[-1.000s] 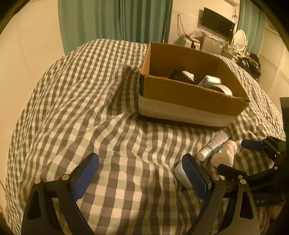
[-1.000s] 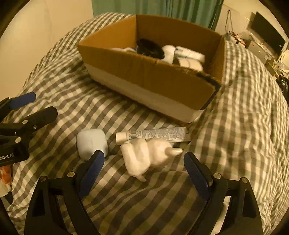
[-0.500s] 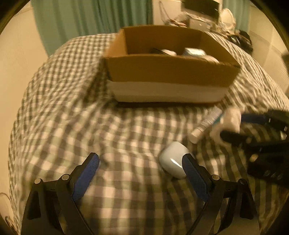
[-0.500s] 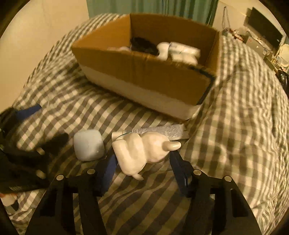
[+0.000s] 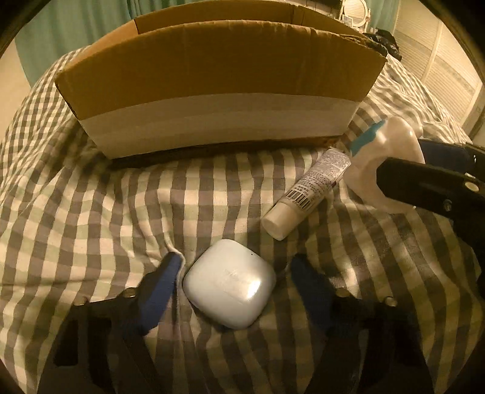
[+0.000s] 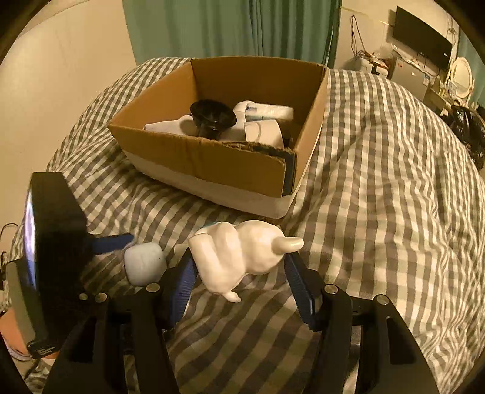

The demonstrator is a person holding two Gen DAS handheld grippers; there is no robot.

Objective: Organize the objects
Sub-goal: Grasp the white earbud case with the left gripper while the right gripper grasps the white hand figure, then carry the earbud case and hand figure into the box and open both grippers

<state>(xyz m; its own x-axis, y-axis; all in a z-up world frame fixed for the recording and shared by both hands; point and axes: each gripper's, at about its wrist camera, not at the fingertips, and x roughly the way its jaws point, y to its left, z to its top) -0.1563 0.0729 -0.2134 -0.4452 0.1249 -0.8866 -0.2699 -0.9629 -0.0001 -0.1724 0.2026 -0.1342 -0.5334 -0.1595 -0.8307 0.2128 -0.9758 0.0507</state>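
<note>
STEP pick-up | left hand-held gripper (image 5: 235,283) spread, straddling earbud case (image 5: 229,284) on bed (image 5: 91,212) | right hand-held gripper (image 6: 239,272) pinching white figurine (image 6: 242,257), lifted | NEXT close left, carry both over cardboard box (image 6: 212,163) rim

Grey-and-white checked bedspread (image 5: 91,212), brown box (image 5: 212,66), green curtains (image 6: 230,27)

My left wrist view sits low, close to the box (image 5: 218,91); my right looks down from higher. Both share the bed (image 6: 379,181).
</note>
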